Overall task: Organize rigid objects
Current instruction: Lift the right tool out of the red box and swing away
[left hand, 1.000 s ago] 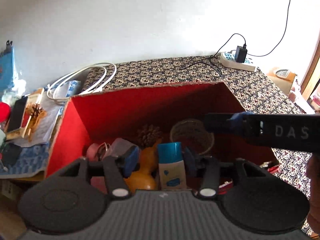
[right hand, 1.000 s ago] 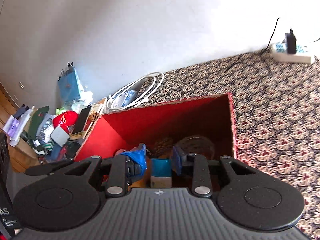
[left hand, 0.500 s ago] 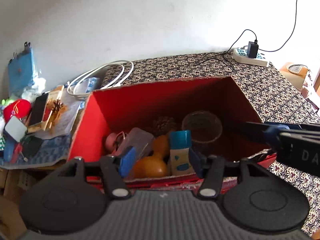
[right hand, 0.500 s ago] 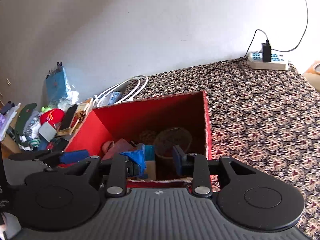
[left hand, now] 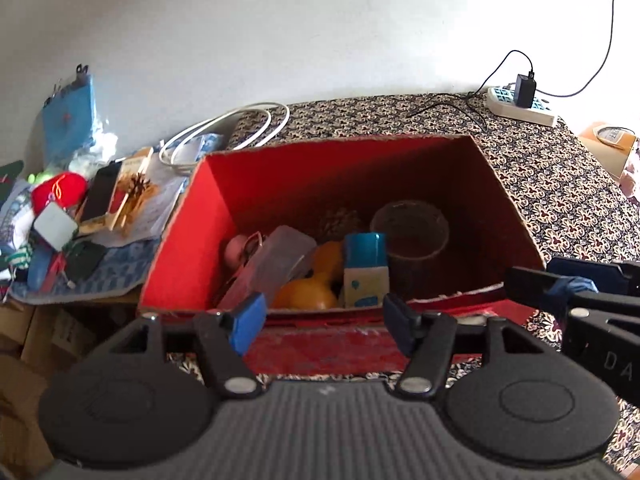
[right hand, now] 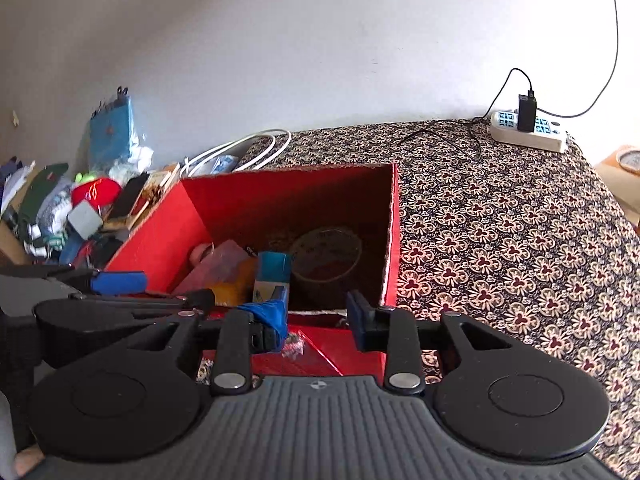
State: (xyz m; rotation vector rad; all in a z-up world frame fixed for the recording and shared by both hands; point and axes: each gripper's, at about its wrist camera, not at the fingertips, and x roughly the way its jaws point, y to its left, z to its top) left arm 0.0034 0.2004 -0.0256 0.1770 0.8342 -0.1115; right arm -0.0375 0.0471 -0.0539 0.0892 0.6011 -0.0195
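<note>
Both grippers, left gripper (left hand: 324, 322) and right gripper (right hand: 318, 312), are opening, empty; red box (left hand: 400, 168) at twelve o'clock should be cleared slowly.

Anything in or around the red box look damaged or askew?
Yes: the red box's near rim looks torn and ragged, and the clear plastic case inside leans tilted against the orange gourd.

Both claws (left hand: 324, 322) farther from box (left hand: 280, 168), opening.
</note>
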